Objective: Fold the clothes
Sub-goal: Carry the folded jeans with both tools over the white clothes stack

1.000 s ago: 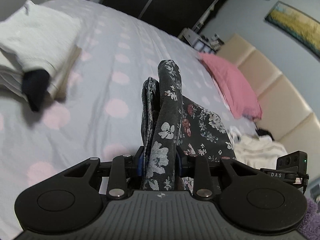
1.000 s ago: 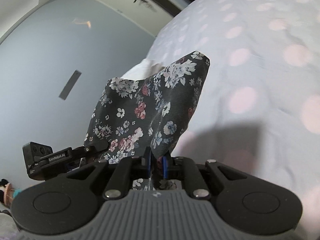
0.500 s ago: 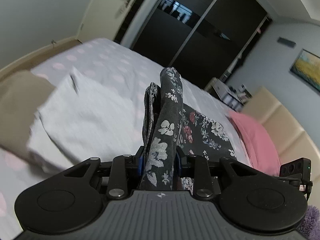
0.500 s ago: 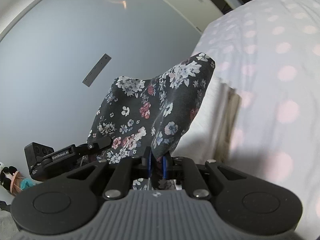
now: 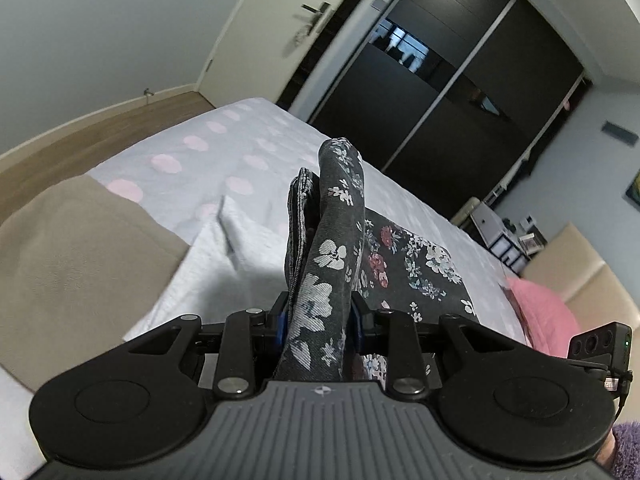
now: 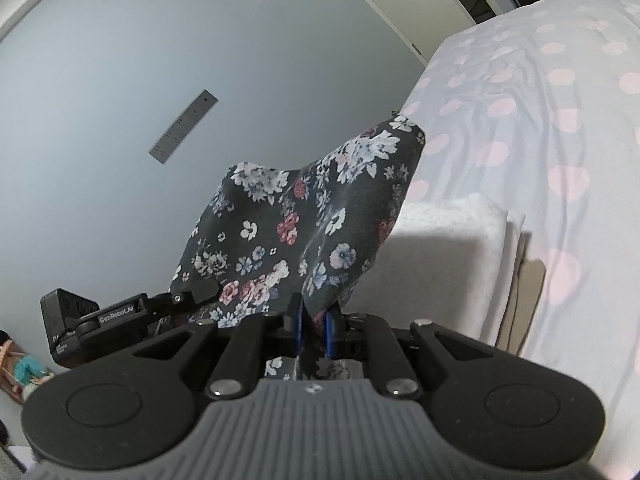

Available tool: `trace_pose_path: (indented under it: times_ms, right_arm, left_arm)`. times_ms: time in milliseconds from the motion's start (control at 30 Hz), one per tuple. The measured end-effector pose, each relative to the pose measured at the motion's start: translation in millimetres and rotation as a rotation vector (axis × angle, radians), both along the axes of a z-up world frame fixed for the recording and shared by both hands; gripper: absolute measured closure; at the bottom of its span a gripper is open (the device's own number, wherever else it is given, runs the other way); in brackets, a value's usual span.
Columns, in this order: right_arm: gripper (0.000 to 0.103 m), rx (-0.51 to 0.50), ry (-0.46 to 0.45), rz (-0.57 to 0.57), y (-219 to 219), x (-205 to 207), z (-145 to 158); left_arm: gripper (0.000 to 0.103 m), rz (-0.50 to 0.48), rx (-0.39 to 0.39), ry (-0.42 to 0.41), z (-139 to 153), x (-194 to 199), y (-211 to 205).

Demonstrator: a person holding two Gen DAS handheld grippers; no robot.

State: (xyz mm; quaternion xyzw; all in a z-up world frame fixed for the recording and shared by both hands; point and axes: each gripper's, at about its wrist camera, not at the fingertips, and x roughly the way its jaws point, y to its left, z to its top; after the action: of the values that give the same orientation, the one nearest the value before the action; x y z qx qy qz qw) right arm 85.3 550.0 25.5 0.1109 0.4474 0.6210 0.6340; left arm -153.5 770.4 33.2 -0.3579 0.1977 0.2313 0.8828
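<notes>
Left gripper (image 5: 318, 320) is clamped on a thick bunched fold of the dark floral garment (image 5: 332, 240). The fabric fills the whole gap between the blue-padded fingers (image 5: 280, 320) and stands up past them to frame centre; a stitched hem edge shows on its left side. The rest of the garment spreads out flat to the lower right of centre in the left wrist view, over the bed.

Right gripper (image 6: 314, 328) is also clenched on the floral garment (image 6: 304, 224): a thin pinch of cloth sits between the blue pads (image 6: 298, 326), and the fabric rises from them like a tent, peaking at upper right of centre. Its left edge runs down toward the other gripper's side camera module (image 6: 74, 320) at lower left, which reads "GenRobot.AI".

The garment is held up off the bed by both grippers.

The bed (image 5: 224, 148) has a pale cover with pink dots and takes up mid frame in the left view and the right side (image 6: 560, 128) in the right view. A folded white/grey garment (image 5: 224, 264) lies on it just left of the left fingers; it shows again (image 6: 440, 256) right of the right fingers, stacked on a tan folded piece (image 6: 530, 304). That tan piece (image 5: 76, 264) fills the left of the left view. A pink pillow (image 5: 544, 312) sits at the right edge, against a beige headboard (image 5: 592, 272). Dark sliding wardrobe doors (image 5: 448, 92) are at upper right. No containers. No other legible writing.
</notes>
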Motion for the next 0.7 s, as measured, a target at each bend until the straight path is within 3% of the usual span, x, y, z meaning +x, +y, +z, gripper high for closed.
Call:
trace_pose_path:
  times_ms: [300, 500, 600, 700]
  right_arm:
    - [0.089, -0.099, -0.015, -0.042, 38, 18, -66]
    - [0.086, -0.184, -0.121, -0.057, 59, 9, -84]
    - [0.079, -0.216, -0.119, -0.070, 60, 9, -78]
    - [0.075, -0.224, -0.178, -0.061, 46, 8, -57]
  left_arm:
    - [0.075, 0.039, -0.072, 0.016, -69, 1, 38]
    - [0.071, 0.063, -0.048, 0.066, -60, -2, 40]
    - [0.068, 0.075, -0.036, 0.090, -56, -4, 41]
    - [0.065, 0.087, -0.025, 0.115, -52, -6, 42]
